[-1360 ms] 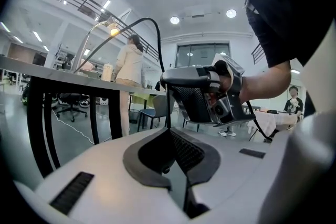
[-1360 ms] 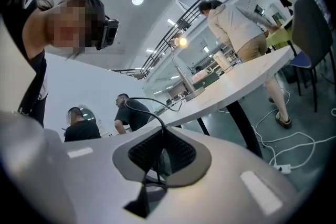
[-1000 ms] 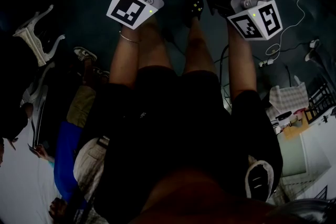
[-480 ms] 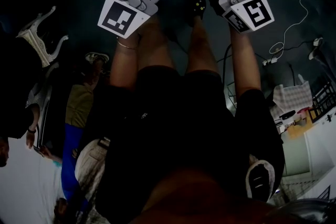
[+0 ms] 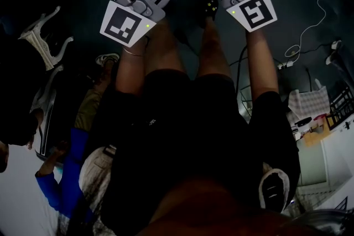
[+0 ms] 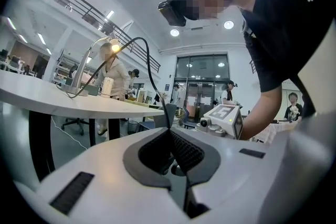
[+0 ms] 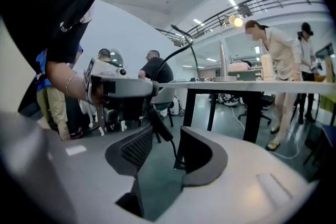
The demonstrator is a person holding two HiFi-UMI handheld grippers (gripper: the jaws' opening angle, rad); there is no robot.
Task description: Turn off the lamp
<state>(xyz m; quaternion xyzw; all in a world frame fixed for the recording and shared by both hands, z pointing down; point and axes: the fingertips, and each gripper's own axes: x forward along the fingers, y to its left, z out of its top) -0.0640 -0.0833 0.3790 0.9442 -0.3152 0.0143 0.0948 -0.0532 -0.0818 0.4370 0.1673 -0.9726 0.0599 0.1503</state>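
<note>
White table (image 6: 79,105): at the left of the left gripper view, well apart from both tools; it bears the lamp.
Lamp (image 6: 114,48): upright on that table with its head glowing yellow. The same glow shows at the upper right of the right gripper view. Judged to be on. The switch is too small to find in any view.
Left gripper (image 6: 169,131): jaws closed tip to tip with nothing between them. It is held about level and is little changed from the head view a second ago.
Right gripper (image 7: 166,134): jaws have just been opening and now stand wide apart. Only floor (image 7: 157,176) shows between them, and nothing is held. Compared with the earlier head views, its marker cube (image 5: 253,11) has rolled to face upward. Its tips have swung in toward the left gripper's tips, and the two pairs now sit near each other.
Finding: the only real change is the right tool's roll and the spread of its jaws, while the lamp is untouched.
Task status: not done. Judged a readying of the right tool, with the whole approach to the table outstanding.
Next requirement: bring a tool to the lamp and locate its switch.
</note>
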